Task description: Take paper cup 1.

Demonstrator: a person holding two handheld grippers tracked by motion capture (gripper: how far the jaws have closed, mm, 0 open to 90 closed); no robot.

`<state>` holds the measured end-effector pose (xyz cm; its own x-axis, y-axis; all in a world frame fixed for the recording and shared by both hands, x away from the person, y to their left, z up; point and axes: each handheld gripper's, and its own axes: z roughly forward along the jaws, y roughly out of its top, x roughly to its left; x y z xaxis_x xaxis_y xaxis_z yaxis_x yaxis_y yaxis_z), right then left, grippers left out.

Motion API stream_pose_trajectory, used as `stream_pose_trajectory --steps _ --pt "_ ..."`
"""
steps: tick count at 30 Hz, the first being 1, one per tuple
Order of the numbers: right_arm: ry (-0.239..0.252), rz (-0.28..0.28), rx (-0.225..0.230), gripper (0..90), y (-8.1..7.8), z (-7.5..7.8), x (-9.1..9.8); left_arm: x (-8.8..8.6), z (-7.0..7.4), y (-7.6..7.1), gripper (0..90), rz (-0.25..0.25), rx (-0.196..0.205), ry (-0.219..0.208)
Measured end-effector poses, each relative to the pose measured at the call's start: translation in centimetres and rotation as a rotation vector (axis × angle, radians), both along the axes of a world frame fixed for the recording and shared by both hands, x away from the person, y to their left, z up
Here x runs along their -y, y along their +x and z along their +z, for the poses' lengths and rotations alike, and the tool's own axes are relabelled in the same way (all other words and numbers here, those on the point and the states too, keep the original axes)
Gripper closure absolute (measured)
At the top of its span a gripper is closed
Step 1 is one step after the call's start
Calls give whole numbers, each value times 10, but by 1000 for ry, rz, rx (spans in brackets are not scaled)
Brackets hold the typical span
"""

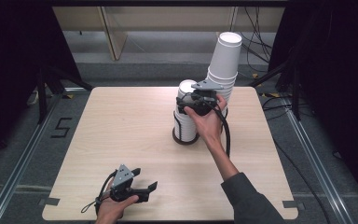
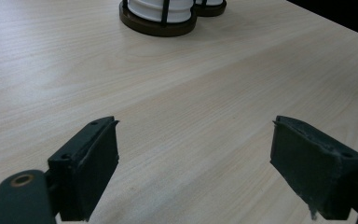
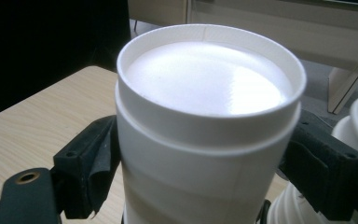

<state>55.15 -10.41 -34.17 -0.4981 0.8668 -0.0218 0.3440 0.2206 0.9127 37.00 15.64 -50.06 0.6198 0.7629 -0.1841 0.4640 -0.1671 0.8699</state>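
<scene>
Gripping the top cup (image 3: 205, 126) of the short stack (image 1: 186, 114) is the step in hand: the right gripper (image 1: 196, 103) has its jaws on either side of that upside-down white cup, pads against its wall just under the raised base rim, so it looks clamped on. The stack sits in a dark wire holder (image 1: 185, 138) near the middle of the table (image 1: 121, 135), slightly toward the far side. Just to its right a taller stack (image 1: 223, 70) leans to the right, its top cup well above the gripper.

Next, I judge, comes a straight pull upward to free one cup from the nest. That calls for a firm but not crushing grip, since thin paper walls dent easily, and a clean vertical line so the cups below stay in the holder and the leaning stack beside it is not knocked.

White and smooth, the cup has a recessed base that catches a sheen of light; a faint seam runs down its side.

Low at the near left edge, the left gripper (image 1: 142, 186) rests with jaws wide apart over bare wood, holding nothing.
</scene>
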Motion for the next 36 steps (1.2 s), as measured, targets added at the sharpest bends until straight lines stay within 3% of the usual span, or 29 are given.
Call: stream_pose_trajectory --steps 5,10,15,23,30,36 --pt "5 -4 -14 198 3 0 -2 0 0 0 147 -2 1 -6" --pt "43 -10 -15 202 2 7 0 0 0 0 146 -1 -1 0" --pt "50 -17 25 203 -1 19 1 1 0 0 147 -1 -4 -3" --pt "59 -23 102 203 -10 54 6 1 0 0 147 -5 -8 0" --pt "73 -15 147 203 -16 76 13 1 -1 0 147 -7 -8 -6" --pt "99 10 153 203 -26 89 18 1 -1 0 147 -9 -8 -6"
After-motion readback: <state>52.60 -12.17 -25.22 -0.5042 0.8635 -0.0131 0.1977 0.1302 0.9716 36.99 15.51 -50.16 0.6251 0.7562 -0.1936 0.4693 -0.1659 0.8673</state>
